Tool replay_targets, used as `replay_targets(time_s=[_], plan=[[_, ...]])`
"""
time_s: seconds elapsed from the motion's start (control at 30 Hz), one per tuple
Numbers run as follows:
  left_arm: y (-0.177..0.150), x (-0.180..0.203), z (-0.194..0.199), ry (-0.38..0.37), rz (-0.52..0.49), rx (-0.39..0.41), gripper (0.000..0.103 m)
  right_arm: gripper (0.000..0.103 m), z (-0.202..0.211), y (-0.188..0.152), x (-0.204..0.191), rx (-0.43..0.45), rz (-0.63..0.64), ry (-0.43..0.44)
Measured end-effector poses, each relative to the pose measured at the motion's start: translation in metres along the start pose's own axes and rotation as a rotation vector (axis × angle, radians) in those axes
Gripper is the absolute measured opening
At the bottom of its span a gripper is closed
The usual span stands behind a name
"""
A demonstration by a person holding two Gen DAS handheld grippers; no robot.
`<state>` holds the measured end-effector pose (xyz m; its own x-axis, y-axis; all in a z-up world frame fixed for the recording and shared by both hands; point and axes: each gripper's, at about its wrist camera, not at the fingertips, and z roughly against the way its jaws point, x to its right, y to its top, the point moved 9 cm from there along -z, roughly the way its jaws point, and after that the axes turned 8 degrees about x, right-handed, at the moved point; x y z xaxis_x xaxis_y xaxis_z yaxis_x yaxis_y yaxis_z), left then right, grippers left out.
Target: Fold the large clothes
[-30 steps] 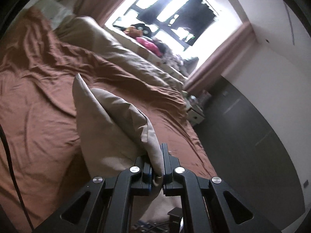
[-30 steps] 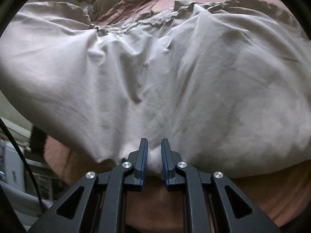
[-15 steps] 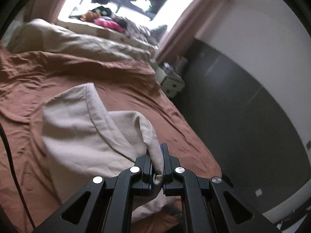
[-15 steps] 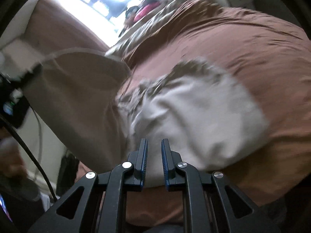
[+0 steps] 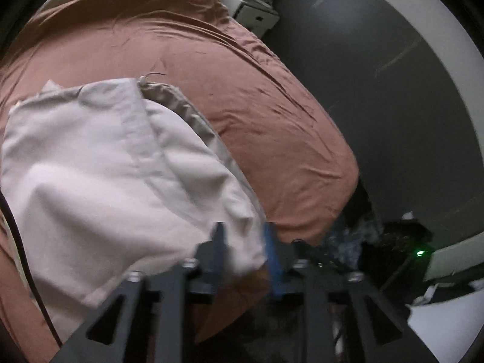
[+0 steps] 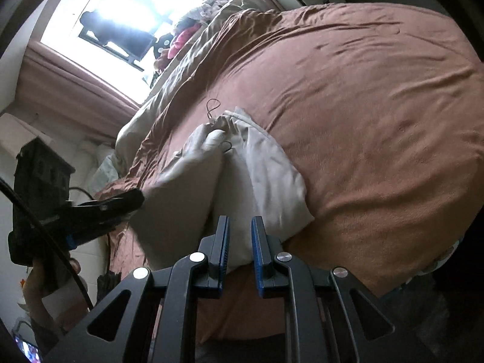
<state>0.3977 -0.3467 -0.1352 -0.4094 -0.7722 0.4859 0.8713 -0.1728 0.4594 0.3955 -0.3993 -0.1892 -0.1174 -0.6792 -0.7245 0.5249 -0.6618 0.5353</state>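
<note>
Bedroom with a wide bed under a rumpled rust-brown sheet (image 6: 378,127), a glaring window (image 6: 121,15) framed by a pinkish curtain (image 6: 75,87), a white bedside cabinet (image 5: 254,15), a dark grey floor (image 5: 378,75) and clutter at the bed's foot.

Beige garment (image 5: 99,175), rust-brown bedsheet (image 5: 242,96)

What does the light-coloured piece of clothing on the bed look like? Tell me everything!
The beige garment looks like soft, thin woven cloth, folded over on itself with a gathered drawstring edge at its far end. It lies rumpled on the brown bedspread, near the bed's closer edge. The right gripper has the near edge between its fingers. The left gripper is opening, a corner of cloth between its fingers.
</note>
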Motion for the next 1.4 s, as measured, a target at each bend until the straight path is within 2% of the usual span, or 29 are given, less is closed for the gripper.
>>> replay_targets(time_s=[0.07,0.1,0.13,0.17,0.2,0.37,0.57,0.77,0.87,1.03,1.17,1.2,1.27,1.3,1.37,1.4], plan=[[0.006,-0.014,0.018,0.002,0.026,0.051,0.068,0.022,-0.005,0.001,-0.003,-0.009,-0.005,0.009],[0.009,-0.019,0.028,-0.012,0.038,0.076,0.072,0.041,-0.009,0.002,-0.005,-0.011,-0.006,0.013],[0.009,-0.017,0.034,-0.015,0.046,0.090,0.072,0.067,-0.011,0.003,-0.008,-0.013,-0.010,0.024],[0.011,-0.020,0.038,-0.005,0.051,0.103,0.072,0.074,-0.020,0.006,-0.012,-0.012,-0.012,0.034],[0.012,-0.031,0.047,0.018,0.053,0.121,0.072,0.075,-0.023,0.006,-0.015,-0.013,-0.009,0.045],[0.007,-0.077,0.076,0.107,0.092,0.188,0.072,0.075,-0.067,0.010,-0.022,-0.088,0.029,0.092],[-0.007,-0.158,0.098,0.220,0.180,0.236,0.072,0.075,-0.113,0.036,-0.022,-0.191,0.074,0.066],[-0.028,-0.227,0.104,0.271,0.311,0.247,0.072,0.075,-0.160,0.060,-0.025,-0.344,0.124,0.083],[-0.038,-0.247,0.100,0.266,0.356,0.254,0.072,0.075,-0.182,0.070,-0.023,-0.414,0.168,0.066],[-0.052,-0.272,0.071,0.237,0.409,0.215,0.071,0.075,-0.222,0.080,-0.028,-0.537,0.179,0.102],[-0.057,-0.276,0.051,0.210,0.414,0.183,0.064,0.075,-0.252,0.096,-0.039,-0.569,0.170,0.121],[-0.056,-0.276,0.049,0.205,0.411,0.185,0.059,0.075,-0.254,0.098,-0.043,-0.572,0.191,0.123],[-0.054,-0.274,0.047,0.196,0.394,0.191,0.052,0.071,-0.262,0.096,-0.055,-0.586,0.278,0.117],[-0.052,-0.273,0.046,0.195,0.384,0.193,0.049,0.065,-0.264,0.093,-0.058,-0.598,0.314,0.106],[-0.051,-0.271,0.045,0.198,0.371,0.191,0.047,0.046,-0.272,0.086,-0.064,-0.620,0.406,0.053],[-0.050,-0.270,0.044,0.199,0.369,0.190,0.046,0.034,-0.275,0.085,-0.066,-0.622,0.440,0.027]])
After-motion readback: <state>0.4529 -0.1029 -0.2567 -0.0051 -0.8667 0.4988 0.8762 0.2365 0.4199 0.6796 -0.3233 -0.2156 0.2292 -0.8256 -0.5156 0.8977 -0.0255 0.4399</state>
